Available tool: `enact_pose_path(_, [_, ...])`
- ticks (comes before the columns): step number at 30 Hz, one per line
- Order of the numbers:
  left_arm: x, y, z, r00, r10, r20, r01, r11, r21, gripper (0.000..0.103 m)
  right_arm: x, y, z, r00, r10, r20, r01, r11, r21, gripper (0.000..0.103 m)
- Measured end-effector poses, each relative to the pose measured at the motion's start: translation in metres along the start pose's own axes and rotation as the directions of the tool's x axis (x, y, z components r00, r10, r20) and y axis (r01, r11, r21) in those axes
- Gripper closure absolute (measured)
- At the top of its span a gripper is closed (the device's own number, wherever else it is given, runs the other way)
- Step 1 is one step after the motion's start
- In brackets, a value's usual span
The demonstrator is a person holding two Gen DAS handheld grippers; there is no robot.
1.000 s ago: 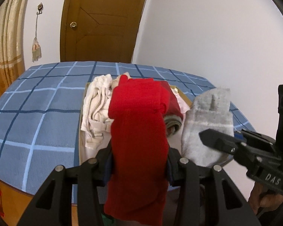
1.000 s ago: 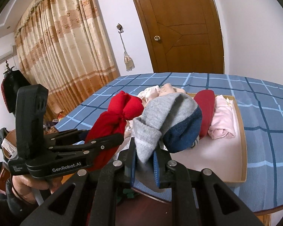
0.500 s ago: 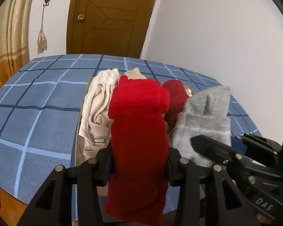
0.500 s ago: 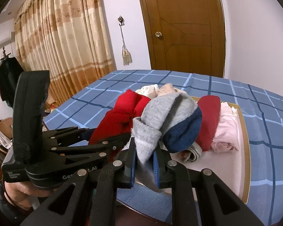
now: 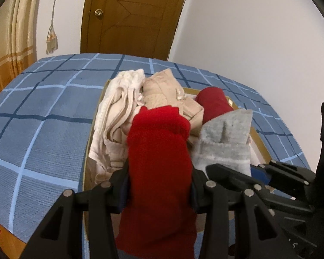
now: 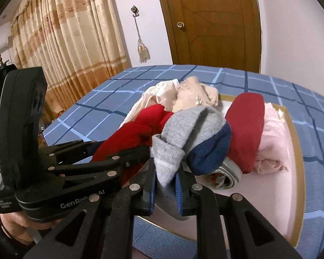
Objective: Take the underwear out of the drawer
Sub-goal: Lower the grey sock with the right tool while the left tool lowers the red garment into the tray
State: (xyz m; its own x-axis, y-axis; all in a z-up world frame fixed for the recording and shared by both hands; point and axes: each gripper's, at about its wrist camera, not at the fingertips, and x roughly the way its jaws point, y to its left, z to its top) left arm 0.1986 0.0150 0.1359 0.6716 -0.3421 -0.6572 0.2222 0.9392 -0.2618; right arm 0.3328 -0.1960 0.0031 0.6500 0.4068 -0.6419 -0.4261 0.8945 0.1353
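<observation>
My left gripper (image 5: 159, 185) is shut on a red knit garment (image 5: 159, 161) that hangs down between its fingers. My right gripper (image 6: 165, 185) is shut on a grey and navy garment (image 6: 190, 133). Both are held just above the near end of a shallow wood-rimmed drawer (image 6: 296, 146) lying on a blue checked bed (image 5: 43, 116). In the drawer lie cream underwear (image 5: 118, 105), a beige piece (image 5: 162, 92), a dark red roll (image 6: 246, 125) and a pink piece (image 6: 272, 142). The left gripper also shows in the right wrist view (image 6: 127, 157), the grey garment in the left wrist view (image 5: 224, 142).
A brown wooden door (image 5: 131, 17) stands behind the bed. Striped curtains (image 6: 64, 43) hang at the left. A tassel (image 6: 143, 51) hangs on the white wall. The bed's near edge lies just below the grippers.
Both grippers have moved forward over the drawer with their garments still held. The drawer's contents look nearer and larger now.
</observation>
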Motion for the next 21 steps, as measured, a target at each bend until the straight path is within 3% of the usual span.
enact_pose_path(16, [0.018, 0.008, -0.004, 0.999, 0.018, -0.028, -0.018, 1.000, -0.006, 0.059, 0.042, -0.024, -0.011, 0.996, 0.060, -0.065, -0.052, 0.992, 0.115, 0.086])
enact_pose_path(20, [0.019, 0.010, -0.004, 0.999, 0.036, -0.016, -0.036, 0.999, -0.018, 0.051, 0.046, -0.029, -0.015, 0.995, 0.067, -0.069, -0.057, 0.988, 0.143, 0.086])
enact_pose_path(21, [0.019, 0.009, -0.005, 0.998, 0.065, -0.008, -0.065, 0.998, -0.010, 0.042, 0.046, -0.029, -0.015, 0.995, 0.070, -0.065, -0.059, 0.987, 0.148, 0.086])
